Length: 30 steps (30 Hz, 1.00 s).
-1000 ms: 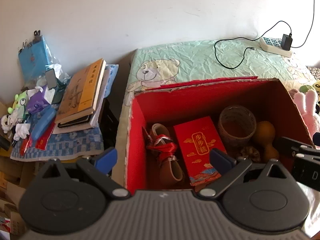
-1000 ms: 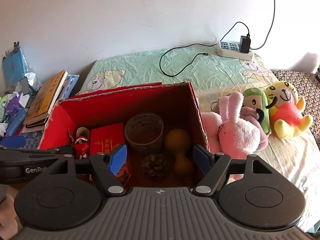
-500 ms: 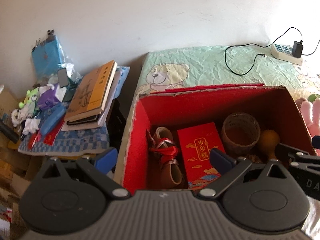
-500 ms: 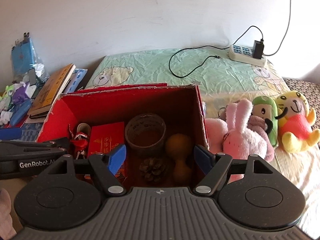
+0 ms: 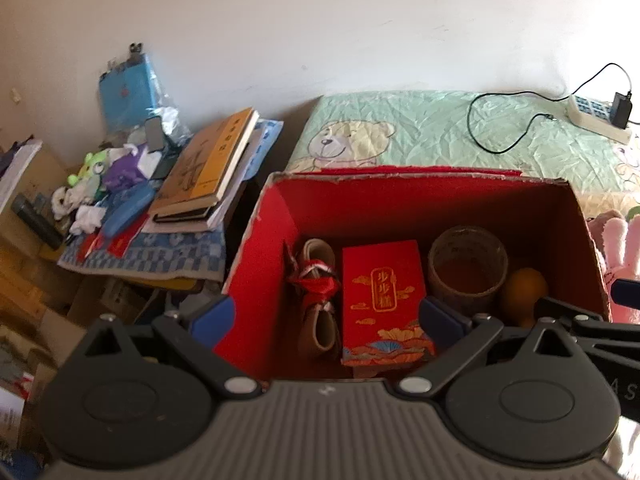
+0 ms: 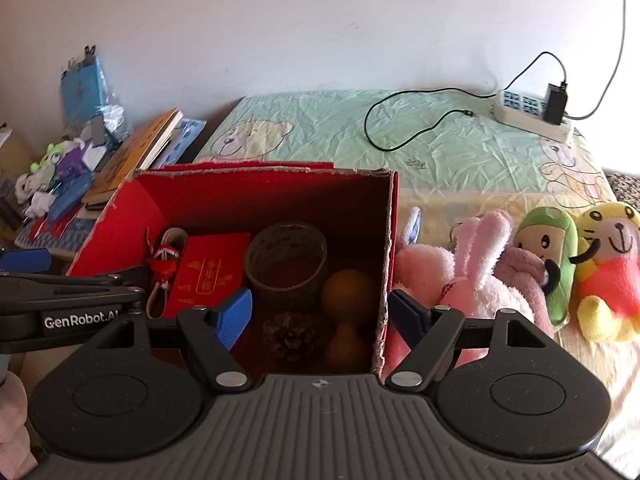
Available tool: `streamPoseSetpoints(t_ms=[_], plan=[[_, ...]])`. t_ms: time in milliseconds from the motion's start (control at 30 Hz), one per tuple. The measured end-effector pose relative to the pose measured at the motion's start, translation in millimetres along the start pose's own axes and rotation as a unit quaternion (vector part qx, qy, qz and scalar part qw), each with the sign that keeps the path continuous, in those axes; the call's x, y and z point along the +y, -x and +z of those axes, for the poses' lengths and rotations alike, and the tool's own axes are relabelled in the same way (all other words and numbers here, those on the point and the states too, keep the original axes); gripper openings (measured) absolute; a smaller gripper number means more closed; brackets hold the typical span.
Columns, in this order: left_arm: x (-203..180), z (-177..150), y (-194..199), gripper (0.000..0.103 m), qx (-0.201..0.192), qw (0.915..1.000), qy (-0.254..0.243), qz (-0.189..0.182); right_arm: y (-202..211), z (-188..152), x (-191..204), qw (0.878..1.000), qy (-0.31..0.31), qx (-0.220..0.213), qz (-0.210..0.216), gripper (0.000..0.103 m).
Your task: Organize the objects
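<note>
Both cameras pull back a touch; left hand-held gripper (image 5: 326, 314) and right hand-held gripper (image 6: 320, 312) hover empty, jaws apart, near the red box (image 6: 256, 192). Gourd (image 6: 346, 308), pinecone (image 6: 290, 334), cup (image 6: 286, 264) sit inside; plush toys (image 6: 520, 272) on the bed (image 6: 440, 148) remain.

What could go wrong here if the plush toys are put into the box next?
1. The box floor already looks nearly covered: red packet, woven cup, gourd, pinecone. Toys such as the pink rabbit may pile up and spill out.
2. The right gripper, open, straddles the box's right wall and may catch it.
3. The left gripper is close by; the two might collide.
</note>
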<state>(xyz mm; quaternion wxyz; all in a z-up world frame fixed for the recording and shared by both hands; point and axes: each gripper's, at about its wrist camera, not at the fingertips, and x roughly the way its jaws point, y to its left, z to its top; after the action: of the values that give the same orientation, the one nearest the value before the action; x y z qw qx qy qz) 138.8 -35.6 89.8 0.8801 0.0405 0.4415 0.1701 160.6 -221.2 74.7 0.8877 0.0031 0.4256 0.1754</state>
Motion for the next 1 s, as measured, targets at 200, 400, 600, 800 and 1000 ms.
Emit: streamPoseSetpoints(t_ms=[200, 400, 600, 800, 1000], plan=[[-4.5, -1.6, 6.4, 0.099, 0.008, 0.9997, 0.017, 0.018, -1.9, 2.8, -8.5, 1.0, 0.011, 0.001, 0.02, 0.077], [-7.3, 0.2, 1.6, 0.099, 0.013, 0.9996, 0.01, 0.021, -9.0, 3.7, -12.8, 1.0, 0.001, 0.01, 0.027, 0.076], [-1.9, 7.2, -10.7, 0.098, 0.01, 0.9999, 0.002, -0.01, -11.2, 4.6, -9.1, 1.0, -0.009, 0.012, 0.01, 0.074], [7.5, 11.0, -25.1, 0.098, 0.019, 0.9989, -0.006, -0.043, -13.6, 5.3, -3.1, 1.0, -0.017, 0.011, -0.02, 0.074], [14.3, 10.8, -31.9, 0.098, 0.013, 0.9976, -0.026, -0.062, -15.7, 5.1, 4.4, 0.998, -0.039, 0.004, -0.048, 0.074]])
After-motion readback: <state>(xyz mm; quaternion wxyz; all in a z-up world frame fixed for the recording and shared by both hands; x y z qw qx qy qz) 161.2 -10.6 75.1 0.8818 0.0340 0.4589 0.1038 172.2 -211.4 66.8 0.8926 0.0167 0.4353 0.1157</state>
